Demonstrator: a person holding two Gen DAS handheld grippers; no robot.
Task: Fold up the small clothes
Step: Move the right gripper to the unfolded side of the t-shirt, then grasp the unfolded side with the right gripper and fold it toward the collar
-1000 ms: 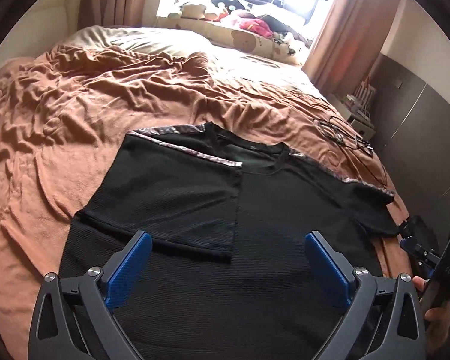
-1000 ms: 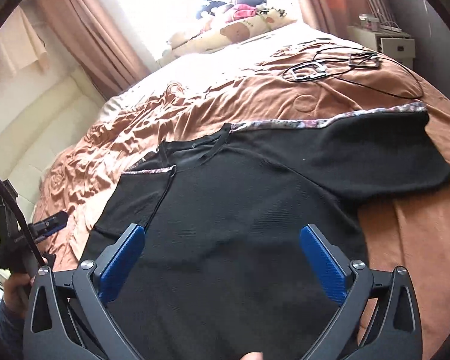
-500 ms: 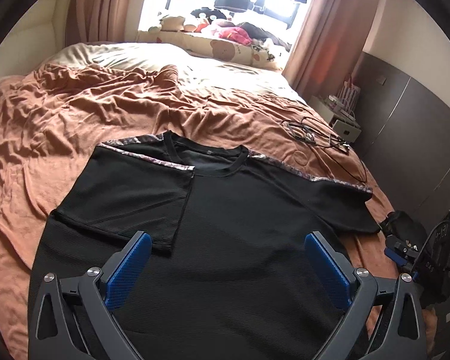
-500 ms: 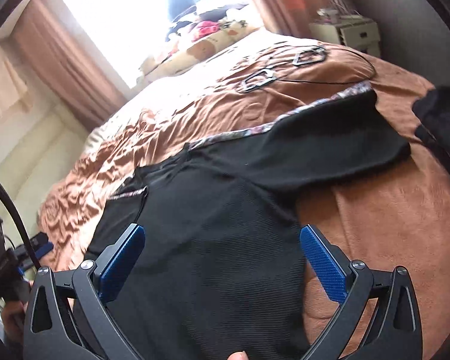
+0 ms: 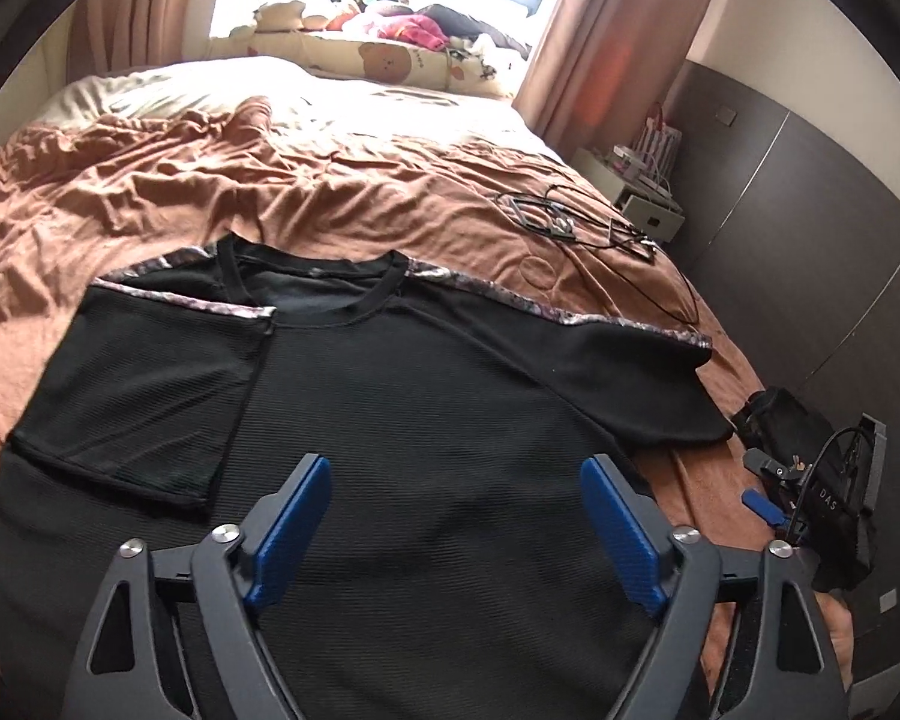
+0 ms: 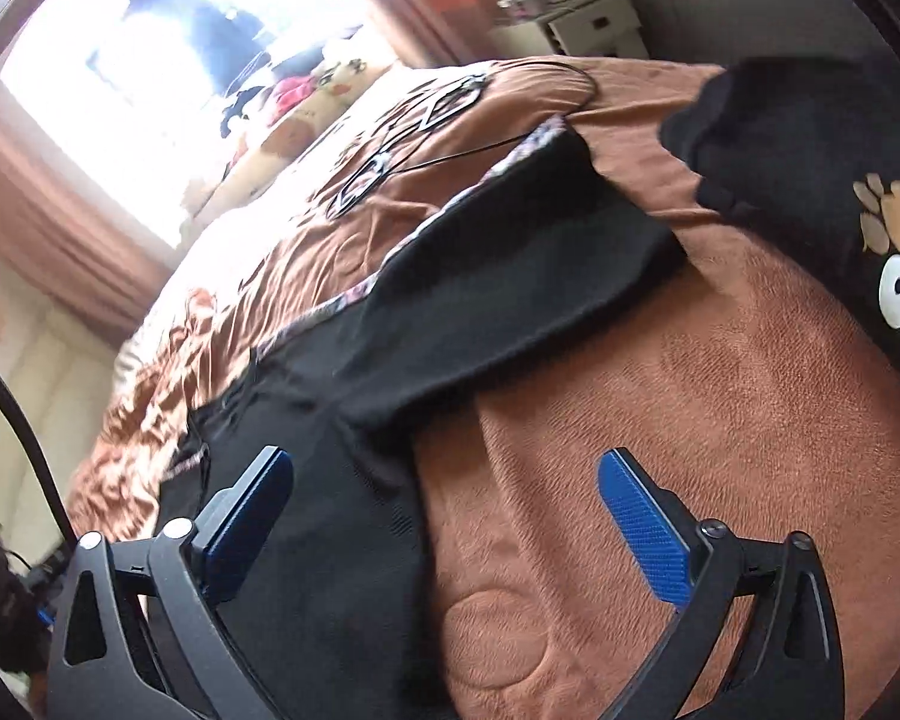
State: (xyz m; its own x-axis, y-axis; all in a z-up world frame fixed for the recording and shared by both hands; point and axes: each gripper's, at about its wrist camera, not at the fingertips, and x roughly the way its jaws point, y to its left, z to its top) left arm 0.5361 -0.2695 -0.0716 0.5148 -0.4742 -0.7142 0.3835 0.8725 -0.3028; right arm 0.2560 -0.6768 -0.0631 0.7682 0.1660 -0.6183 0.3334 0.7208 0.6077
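A black T-shirt [image 5: 426,420] with patterned shoulder trim lies flat on the brown bedspread [image 5: 150,198]. Its left sleeve [image 5: 144,384] is folded in over the body; its right sleeve [image 5: 624,384] lies spread out. My left gripper [image 5: 456,516] is open and empty above the shirt's lower middle. My right gripper [image 6: 444,516] is open and empty, over the shirt's right side edge [image 6: 390,480] and bare bedspread [image 6: 660,420], below the spread right sleeve [image 6: 510,300]. The right gripper also shows at the right edge of the left wrist view [image 5: 810,504].
Black cables [image 5: 576,228] lie on the bedspread beyond the right sleeve. Another black garment with a white print [image 6: 822,180] lies at the bed's right edge. Pillows and plush toys [image 5: 390,54] line the window end. A white nightstand [image 5: 642,198] stands on the right.
The right gripper has swung right, from over the shirt's middle to its right edge and sleeve. The left gripper has drifted right toward the shirt's centre. Both stay open.
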